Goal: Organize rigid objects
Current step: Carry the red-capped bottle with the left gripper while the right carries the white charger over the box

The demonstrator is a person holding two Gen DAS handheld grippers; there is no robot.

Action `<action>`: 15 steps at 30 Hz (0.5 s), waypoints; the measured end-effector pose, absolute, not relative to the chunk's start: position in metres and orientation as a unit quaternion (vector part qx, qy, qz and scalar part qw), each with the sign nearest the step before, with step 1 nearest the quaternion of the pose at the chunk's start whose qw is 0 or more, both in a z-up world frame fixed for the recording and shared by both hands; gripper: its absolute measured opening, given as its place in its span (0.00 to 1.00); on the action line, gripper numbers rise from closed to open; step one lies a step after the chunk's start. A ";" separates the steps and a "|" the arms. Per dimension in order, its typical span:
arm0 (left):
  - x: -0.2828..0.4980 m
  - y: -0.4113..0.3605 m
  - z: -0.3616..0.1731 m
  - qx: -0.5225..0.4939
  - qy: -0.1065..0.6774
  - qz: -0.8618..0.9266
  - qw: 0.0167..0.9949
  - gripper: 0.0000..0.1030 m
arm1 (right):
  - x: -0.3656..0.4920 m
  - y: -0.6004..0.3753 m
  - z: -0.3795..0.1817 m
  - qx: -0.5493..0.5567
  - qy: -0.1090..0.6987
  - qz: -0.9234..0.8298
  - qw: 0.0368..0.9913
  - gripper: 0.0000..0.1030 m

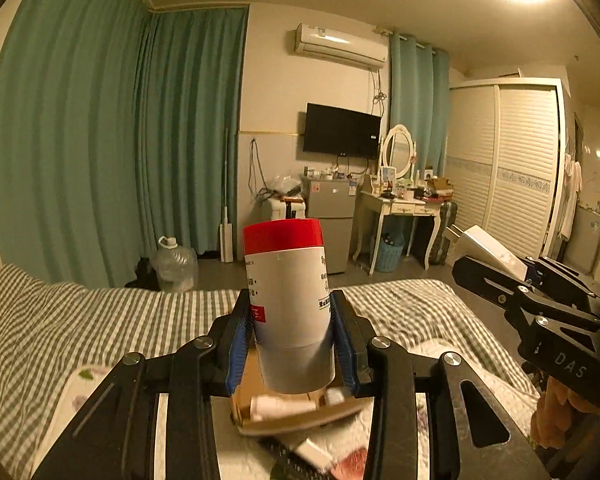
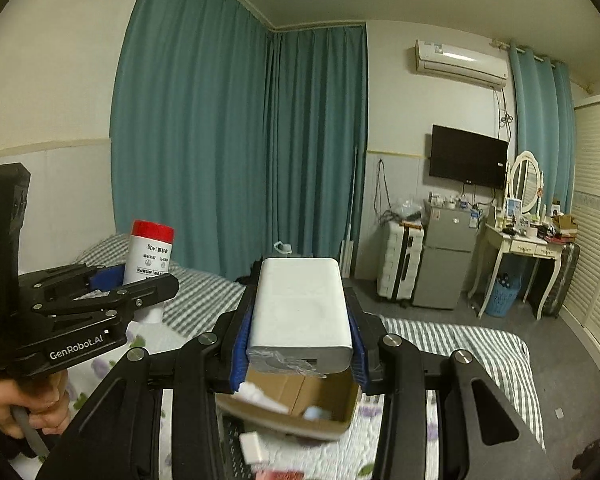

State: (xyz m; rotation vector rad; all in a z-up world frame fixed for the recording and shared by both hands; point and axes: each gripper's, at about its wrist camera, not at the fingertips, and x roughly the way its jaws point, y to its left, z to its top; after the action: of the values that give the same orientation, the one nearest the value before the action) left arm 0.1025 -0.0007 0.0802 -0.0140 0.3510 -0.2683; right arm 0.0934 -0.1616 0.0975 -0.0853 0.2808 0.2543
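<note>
Left gripper [image 1: 292, 344] clamps red-capped bottle [image 1: 288, 292] low, right gripper [image 2: 300, 336] clamps white power bank [image 2: 300, 312], both above cardboard box [image 2: 300, 404] on bed; top-heavy bottle may tip or slip.

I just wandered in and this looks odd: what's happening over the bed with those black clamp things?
A person is tidying small items with a handheld gripper in each hand. The left gripper clamps a white bottle with a red cap, held upright. The right gripper clamps a white power bank. Both are held in the air above an open cardboard box on the bed, which has a few small things in it.
</note>
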 end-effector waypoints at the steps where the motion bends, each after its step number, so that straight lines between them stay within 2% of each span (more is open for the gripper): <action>1: 0.111 -0.001 0.081 -0.008 0.174 -0.135 0.975 0.37 | 0.100 -0.161 0.099 -0.043 0.136 0.126 0.982 0.38; 8: 0.170 -0.006 0.063 -0.024 0.192 -0.142 0.971 0.37 | 0.160 -0.162 0.084 -0.031 0.144 0.125 0.981 0.38; 15: 0.228 -0.010 0.015 -0.022 0.234 -0.142 0.962 0.37 | 0.224 -0.157 0.032 -0.052 0.187 0.132 0.972 0.38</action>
State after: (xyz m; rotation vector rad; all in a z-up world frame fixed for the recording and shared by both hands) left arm 0.2276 -0.0103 0.0152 -0.0453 0.4735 -0.2872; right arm 0.2237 -0.1570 0.0317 -0.1055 0.3779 0.2658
